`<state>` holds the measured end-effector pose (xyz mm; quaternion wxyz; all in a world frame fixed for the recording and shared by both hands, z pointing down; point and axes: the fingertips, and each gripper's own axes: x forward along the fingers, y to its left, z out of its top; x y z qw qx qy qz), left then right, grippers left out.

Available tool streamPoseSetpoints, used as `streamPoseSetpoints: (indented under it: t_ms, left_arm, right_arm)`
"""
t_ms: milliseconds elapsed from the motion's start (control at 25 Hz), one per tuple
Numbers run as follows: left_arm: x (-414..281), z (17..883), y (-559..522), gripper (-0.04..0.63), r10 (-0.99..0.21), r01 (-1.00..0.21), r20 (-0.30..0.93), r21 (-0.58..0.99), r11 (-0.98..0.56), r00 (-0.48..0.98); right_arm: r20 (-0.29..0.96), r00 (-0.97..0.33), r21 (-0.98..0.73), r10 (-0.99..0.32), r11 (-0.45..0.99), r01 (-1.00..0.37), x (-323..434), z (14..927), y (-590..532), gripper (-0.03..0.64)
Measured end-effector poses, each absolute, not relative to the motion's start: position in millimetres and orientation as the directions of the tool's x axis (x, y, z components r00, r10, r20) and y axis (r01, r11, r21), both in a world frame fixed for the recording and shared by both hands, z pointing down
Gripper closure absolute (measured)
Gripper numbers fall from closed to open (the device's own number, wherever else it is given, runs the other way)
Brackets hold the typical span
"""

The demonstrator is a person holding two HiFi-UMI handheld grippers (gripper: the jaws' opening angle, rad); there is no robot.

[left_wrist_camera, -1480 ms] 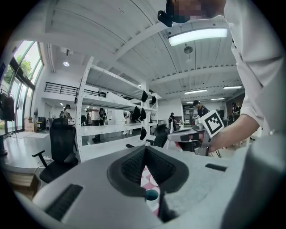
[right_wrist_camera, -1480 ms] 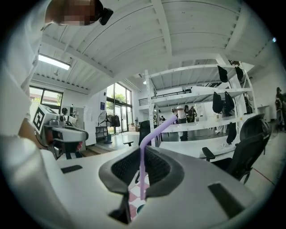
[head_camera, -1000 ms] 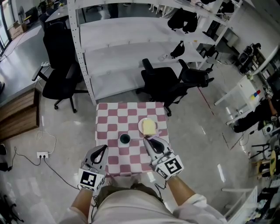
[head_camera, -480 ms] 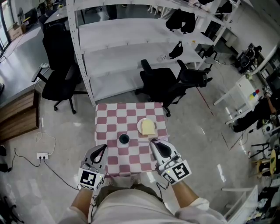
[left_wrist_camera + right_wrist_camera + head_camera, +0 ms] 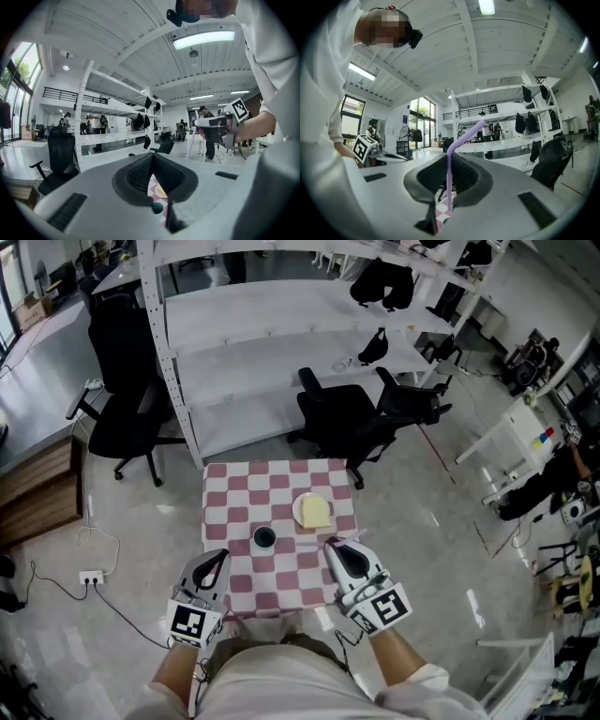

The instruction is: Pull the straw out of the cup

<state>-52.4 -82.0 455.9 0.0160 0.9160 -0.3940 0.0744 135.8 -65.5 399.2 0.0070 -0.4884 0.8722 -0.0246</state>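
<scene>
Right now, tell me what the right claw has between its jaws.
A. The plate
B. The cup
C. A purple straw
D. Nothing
C: the right gripper view shows the right claw shut on the purple straw, while the cup stands apart on the table in the head view.

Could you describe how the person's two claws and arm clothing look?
The left claw and the right claw are light grey, rounded shells that taper forward, lined inside with black ribbed pads. Behind each sits a white cube with black square markers. A white sleeve shows on the right arm.
</scene>
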Motion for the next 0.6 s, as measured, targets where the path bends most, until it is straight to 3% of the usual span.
streamPoseSetpoints:
  t_ms: [600]
  left_arm:
    - [-54.5,453.3,-78.3,0.591,-0.725,-0.730,0.152,-0.028,-0.682,0.672]
  right_arm:
    - [0.018,-0.508,-0.050,-0.861,0.507,-0.861,141.6,401.3,-58.5,0.586]
